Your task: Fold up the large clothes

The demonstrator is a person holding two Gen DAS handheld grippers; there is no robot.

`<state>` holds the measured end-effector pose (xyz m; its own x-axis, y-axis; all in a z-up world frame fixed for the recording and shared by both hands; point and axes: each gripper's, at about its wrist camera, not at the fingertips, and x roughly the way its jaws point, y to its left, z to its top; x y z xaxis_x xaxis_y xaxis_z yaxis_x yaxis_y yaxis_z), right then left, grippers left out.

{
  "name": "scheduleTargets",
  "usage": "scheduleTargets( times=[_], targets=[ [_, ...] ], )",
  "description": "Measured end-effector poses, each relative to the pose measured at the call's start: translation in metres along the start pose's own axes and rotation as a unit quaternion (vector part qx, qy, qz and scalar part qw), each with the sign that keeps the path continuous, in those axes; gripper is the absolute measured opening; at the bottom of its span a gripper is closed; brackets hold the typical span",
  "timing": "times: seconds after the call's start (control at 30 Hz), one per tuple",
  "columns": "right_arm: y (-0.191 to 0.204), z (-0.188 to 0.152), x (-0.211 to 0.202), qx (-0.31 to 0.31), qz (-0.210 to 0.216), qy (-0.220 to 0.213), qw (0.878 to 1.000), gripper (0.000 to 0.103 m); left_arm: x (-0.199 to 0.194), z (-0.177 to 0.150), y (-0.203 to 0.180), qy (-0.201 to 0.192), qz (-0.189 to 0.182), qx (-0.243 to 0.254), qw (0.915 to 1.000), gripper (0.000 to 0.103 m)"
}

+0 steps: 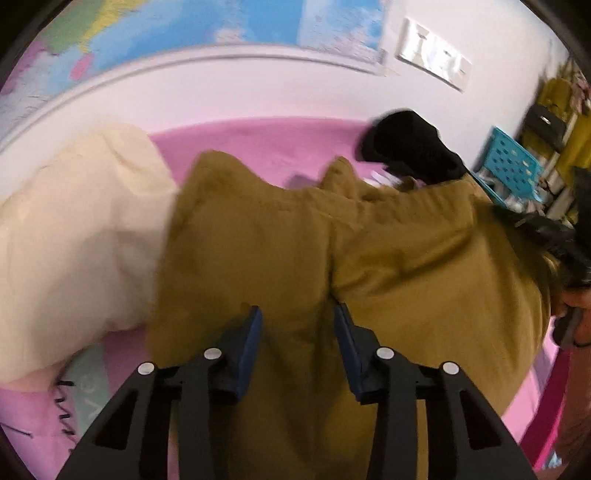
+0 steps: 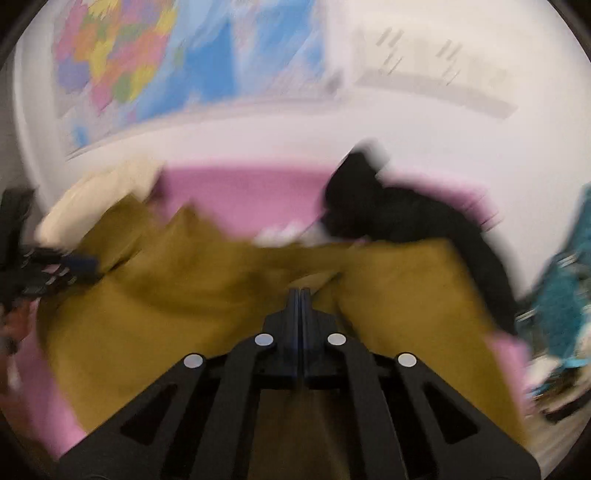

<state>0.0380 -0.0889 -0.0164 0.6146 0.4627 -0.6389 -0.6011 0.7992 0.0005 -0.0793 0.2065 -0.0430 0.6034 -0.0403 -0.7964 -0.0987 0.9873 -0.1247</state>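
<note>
Three garments were counted on the pink bed sheet [image 1: 258,144]. One large mustard-brown cloth garment [image 1: 280,236] was spread over the middle of the sheet and filled most of both views. One cream-white puffy garment [image 1: 74,236] lay just beside it on its left side, touching its edge. One black garment [image 1: 410,144] lay at the far right, partly on the upper edge of the mustard one.

Two claws were seen. The left claw [image 1: 297,343] was held open at a moderate width, with its two blue pads [image 1: 251,350] apart, and a fold of the mustard-brown garment ran between them; whether the pads touched the cloth cannot be told. The right claw [image 2: 300,314] was pressed narrow, its two blue pads together with almost no gap, directly over the mustard cloth; whether a thin edge of cloth was pinched in it cannot be told, because the right wrist view was blurred. In that same view the left claw was visible at the left border, at the garment's left edge.

On the white wall [image 1: 295,88] behind the bed, one coloured map [image 1: 184,26] was hung. One turquoise plastic basket with holes [image 1: 511,166] stood at the right, beyond the bed.
</note>
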Motion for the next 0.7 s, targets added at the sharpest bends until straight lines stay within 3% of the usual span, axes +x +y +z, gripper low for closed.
scheduleTargets(
  times=[0.03, 0.1, 0.17, 0.23, 0.27, 0.4, 0.5, 0.57, 0.7],
  targets=[
    [-0.003, 0.003, -0.003, 0.011, 0.002, -0.011, 1.000, 0.002, -0.001, 0.001, 0.002, -0.006, 0.006, 0.001, 1.0000, 0.038],
    [-0.001, -0.001, 0.014, 0.012, 0.032, 0.029, 0.999, 0.002, 0.002, 0.003, 0.006, 0.001, -0.005, -0.008, 1.0000, 0.038],
    [0.004, -0.011, 0.037, -0.011, 0.009, 0.074, 0.997, 0.003, 0.005, 0.004, 0.007, 0.002, 0.003, -0.009, 0.9999, 0.039],
    [0.002, -0.016, 0.051, -0.003, 0.020, 0.112, 0.993, 0.013, 0.006, 0.005, 0.009, 0.003, 0.002, -0.015, 0.9999, 0.043],
    [0.001, -0.018, 0.053, 0.006, 0.015, 0.117, 0.993, 0.013, 0.007, 0.005, 0.008, 0.004, 0.003, -0.016, 0.9999, 0.043],
    [0.007, -0.008, 0.020, 0.020, 0.041, 0.051, 0.998, 0.033, 0.006, 0.005, 0.005, 0.000, 0.004, -0.012, 0.9999, 0.051],
    [0.038, 0.004, -0.002, -0.022, 0.088, 0.020, 0.996, 0.032, 0.004, 0.006, -0.002, -0.011, 0.007, -0.005, 0.9999, 0.058],
    [0.058, 0.010, 0.005, -0.050, 0.117, 0.030, 0.991, 0.028, 0.003, 0.006, -0.007, -0.017, 0.009, -0.002, 0.9998, 0.059],
    [0.067, 0.018, 0.059, -0.060, 0.080, 0.089, 0.991, 0.014, 0.004, 0.005, -0.011, -0.020, 0.010, 0.005, 0.9997, 0.060]
  ],
)
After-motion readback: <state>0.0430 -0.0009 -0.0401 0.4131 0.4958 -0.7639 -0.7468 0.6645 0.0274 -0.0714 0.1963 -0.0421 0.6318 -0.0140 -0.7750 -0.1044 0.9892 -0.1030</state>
